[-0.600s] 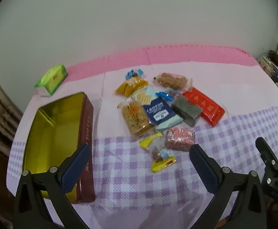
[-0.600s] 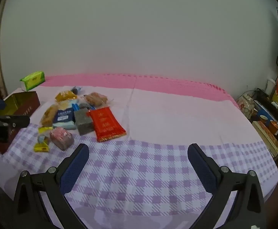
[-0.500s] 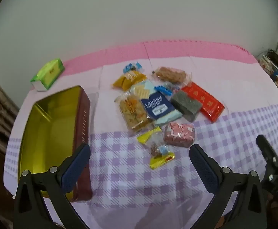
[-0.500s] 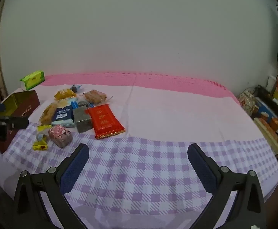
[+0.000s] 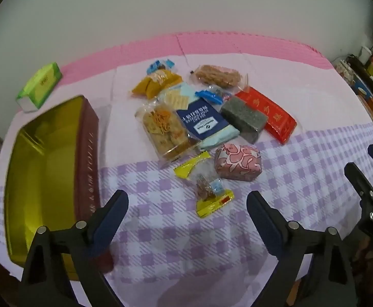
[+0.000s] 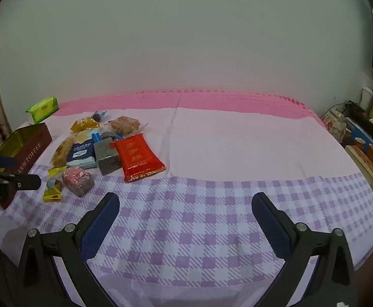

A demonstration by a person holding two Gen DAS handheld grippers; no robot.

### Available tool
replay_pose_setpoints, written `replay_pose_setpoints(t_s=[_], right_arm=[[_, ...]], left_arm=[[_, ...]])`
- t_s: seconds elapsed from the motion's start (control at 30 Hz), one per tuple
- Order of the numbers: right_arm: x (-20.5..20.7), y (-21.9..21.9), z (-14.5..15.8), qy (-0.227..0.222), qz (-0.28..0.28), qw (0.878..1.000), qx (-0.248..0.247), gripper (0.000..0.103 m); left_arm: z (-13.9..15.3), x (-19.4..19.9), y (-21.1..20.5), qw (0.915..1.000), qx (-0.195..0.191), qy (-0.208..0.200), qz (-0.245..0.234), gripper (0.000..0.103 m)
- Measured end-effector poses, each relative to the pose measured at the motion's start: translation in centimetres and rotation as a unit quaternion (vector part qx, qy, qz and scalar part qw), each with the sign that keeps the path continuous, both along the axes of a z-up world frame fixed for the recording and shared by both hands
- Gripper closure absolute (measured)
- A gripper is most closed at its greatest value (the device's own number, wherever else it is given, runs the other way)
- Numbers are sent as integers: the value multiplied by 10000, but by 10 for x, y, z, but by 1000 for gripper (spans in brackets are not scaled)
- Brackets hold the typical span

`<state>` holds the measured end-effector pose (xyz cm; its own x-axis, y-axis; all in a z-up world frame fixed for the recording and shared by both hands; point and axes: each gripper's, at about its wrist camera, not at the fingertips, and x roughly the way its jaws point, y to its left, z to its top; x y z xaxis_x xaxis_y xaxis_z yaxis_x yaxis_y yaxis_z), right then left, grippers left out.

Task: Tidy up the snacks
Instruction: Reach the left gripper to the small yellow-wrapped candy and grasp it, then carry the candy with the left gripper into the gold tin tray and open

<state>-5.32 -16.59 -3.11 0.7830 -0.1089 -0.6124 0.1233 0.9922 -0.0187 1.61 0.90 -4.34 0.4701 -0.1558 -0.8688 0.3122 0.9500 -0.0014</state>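
I held my left tongs (image 5: pixel 187 204) spread wide and empty above the near edge of the table (image 6: pixel 237 153), with the yellow candy packet (image 5: pixel 207 192) lying just beyond their tips. My right tongs (image 6: pixel 185 207) were spread too, pinching nothing, over bare checked cloth well apart from the snacks. The snack pile (image 5: pixel 199 117) lay toward the table's left side, the pink wrapped block (image 5: pixel 238 162) nearest me, beside the open toffee tin (image 5: pixel 45 168) at the left edge.
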Motion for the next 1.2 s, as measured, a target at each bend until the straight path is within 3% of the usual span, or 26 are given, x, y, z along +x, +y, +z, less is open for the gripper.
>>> replay_pose_setpoints(t_s=[0.1, 0.17, 0.47, 0.53, 0.6, 0.63, 1.0, 1.03, 1.07, 1.2], right_arm=[[0, -1, -3, 24, -12, 10000, 24, 0], [1, -1, -6, 55, -9, 10000, 28, 0], [1, 0, -10, 87, 4, 9999, 50, 0], [2, -1, -10, 93, 7, 9999, 45, 0], [2, -1, -10, 91, 7, 9999, 51, 0], [2, -1, -10, 97, 3, 9999, 52, 0], [1, -2, -15, 140, -4, 9999, 58, 0], [0, -3, -16, 140, -2, 9999, 56, 0], [-1, -3, -16, 147, -4, 9999, 59, 0], [-3, -4, -19, 162, -26, 9998, 99, 0]], left_arm=[[-8, 9, -2, 9997, -10, 246, 17, 26], [-13, 15, -6, 9993, 43, 367, 4, 30], [-20, 34, -16, 9982, 61, 590, -74, 31], [-24, 37, -18, 9979, 65, 644, -59, 37], [-29, 38, -18, 9970, 46, 775, -59, 55], [-32, 38, -18, 9967, 63, 805, -56, 57], [-34, 36, -24, 9982, 158, 570, -135, 57], [-32, 39, -24, 9980, 186, 590, -162, 59], [-31, 39, -24, 9982, 179, 548, -139, 78], [-27, 30, -31, 9981, 495, 346, -150, 79]])
